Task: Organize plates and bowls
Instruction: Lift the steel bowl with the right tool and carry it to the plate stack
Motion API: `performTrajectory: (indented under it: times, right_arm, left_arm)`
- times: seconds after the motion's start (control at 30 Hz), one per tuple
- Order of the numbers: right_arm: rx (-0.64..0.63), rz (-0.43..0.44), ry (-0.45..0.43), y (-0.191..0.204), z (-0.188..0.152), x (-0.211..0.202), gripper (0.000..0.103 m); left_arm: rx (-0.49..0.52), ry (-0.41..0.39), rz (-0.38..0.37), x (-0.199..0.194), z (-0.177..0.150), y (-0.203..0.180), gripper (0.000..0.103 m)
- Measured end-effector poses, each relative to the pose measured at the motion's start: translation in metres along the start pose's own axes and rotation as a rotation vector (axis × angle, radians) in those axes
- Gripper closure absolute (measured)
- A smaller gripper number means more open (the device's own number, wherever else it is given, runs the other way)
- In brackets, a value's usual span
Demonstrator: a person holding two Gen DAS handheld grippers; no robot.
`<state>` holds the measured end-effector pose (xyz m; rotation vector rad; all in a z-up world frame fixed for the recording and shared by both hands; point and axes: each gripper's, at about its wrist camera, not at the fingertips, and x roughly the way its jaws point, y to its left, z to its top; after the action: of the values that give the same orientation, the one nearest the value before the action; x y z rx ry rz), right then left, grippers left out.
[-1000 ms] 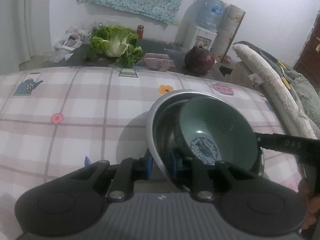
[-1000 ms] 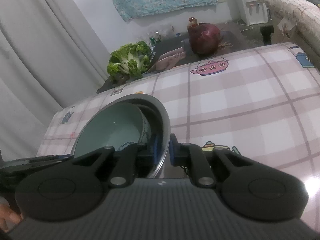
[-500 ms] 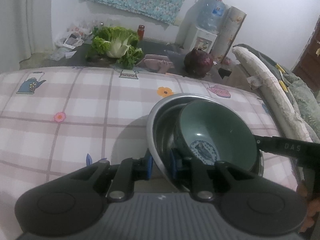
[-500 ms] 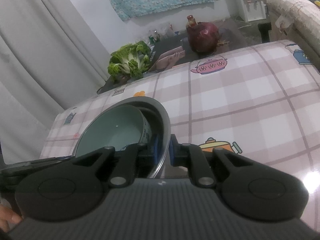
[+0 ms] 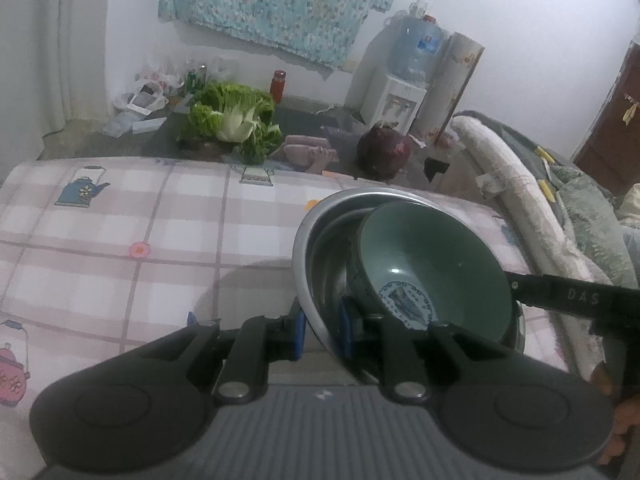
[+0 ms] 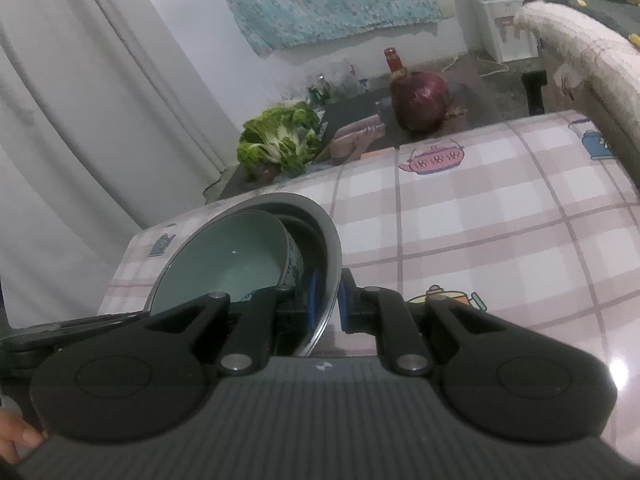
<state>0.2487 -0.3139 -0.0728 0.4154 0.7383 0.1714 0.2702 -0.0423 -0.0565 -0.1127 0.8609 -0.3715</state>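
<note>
Both cameras now see more of the floor and the things behind the table than a moment ago, and the bowls sit a bit higher over the cloth. Biggest of all is the table, covered with a pink checked cloth that has little teapots on it. Over the table hangs the metal bowl, a big shiny one, tipped up on its side. Inside the metal bowl sits the green bowl, with a blue picture on its bottom, leaning against the metal wall. Left of the metal bowl is the left gripper, and its two blue pads are squeezed shut on the metal rim, one inside and one outside. On the other side of the metal bowl is the right gripper, which pinches the rim the same way, closed tight on it. Far behind the metal bowl, past the table edge, sit a leafy green cabbage and a round purple cabbage. A small red bottle stands behind the green cabbage.
</note>
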Motion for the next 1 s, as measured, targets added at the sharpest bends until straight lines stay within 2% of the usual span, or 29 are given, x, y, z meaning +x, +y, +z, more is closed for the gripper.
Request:
performTrajectory:
  times: [0.47, 0.73, 1.0]
  right_arm:
    - [-0.037, 0.022, -0.032, 0.043, -0.015, -0.073, 0.093]
    - [-0.033, 0.046, -0.016, 0.058, -0.048, -0.115, 0.093]
    - [-0.024, 0.044, 0.018, 0.06, -0.087, -0.138, 0.092]
  left_arm:
    - [-0.023, -0.066, 0.001, -0.081, -0.025, -0.013, 0.087]
    - [-0.02, -0.069, 0.03, -0.121, -0.058, -0.021, 0.087]
    - [-0.037, -0.048, 0.026, -0.138, -0.096, -0.022, 0.087]
